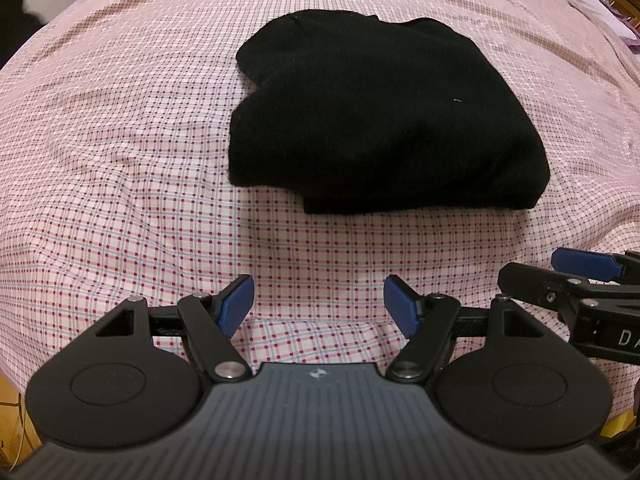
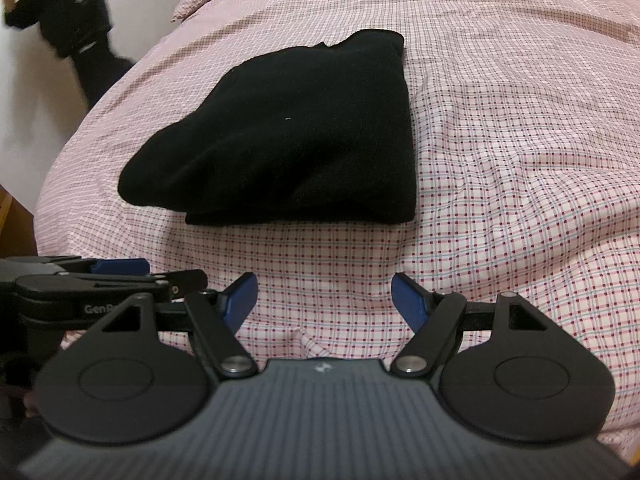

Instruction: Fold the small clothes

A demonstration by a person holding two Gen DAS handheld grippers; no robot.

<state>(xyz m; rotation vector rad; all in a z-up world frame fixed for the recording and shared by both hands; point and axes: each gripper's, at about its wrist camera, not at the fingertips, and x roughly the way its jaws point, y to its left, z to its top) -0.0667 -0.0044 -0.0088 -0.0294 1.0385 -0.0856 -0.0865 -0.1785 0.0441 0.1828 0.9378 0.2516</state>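
Observation:
A black garment (image 1: 380,120) lies folded into a thick bundle on the pink checked bedsheet (image 1: 120,140). The same black garment (image 2: 288,136) sits ahead and to the left in the right wrist view. My left gripper (image 1: 319,306) hovers over bare sheet in front of the bundle, open, with nothing between its blue pads. My right gripper (image 2: 325,304) is open as well, over the sheet (image 2: 520,160) short of the bundle. Each view catches the other tool at its side: the right gripper (image 1: 552,280) low right, the left gripper (image 2: 148,272) low left.
A person in dark clothes (image 2: 68,12) stands on the pale floor beyond the bed's left edge. White and purple cloth (image 1: 592,0) lies at the bed's far right corner. The bed edge drops off at lower left.

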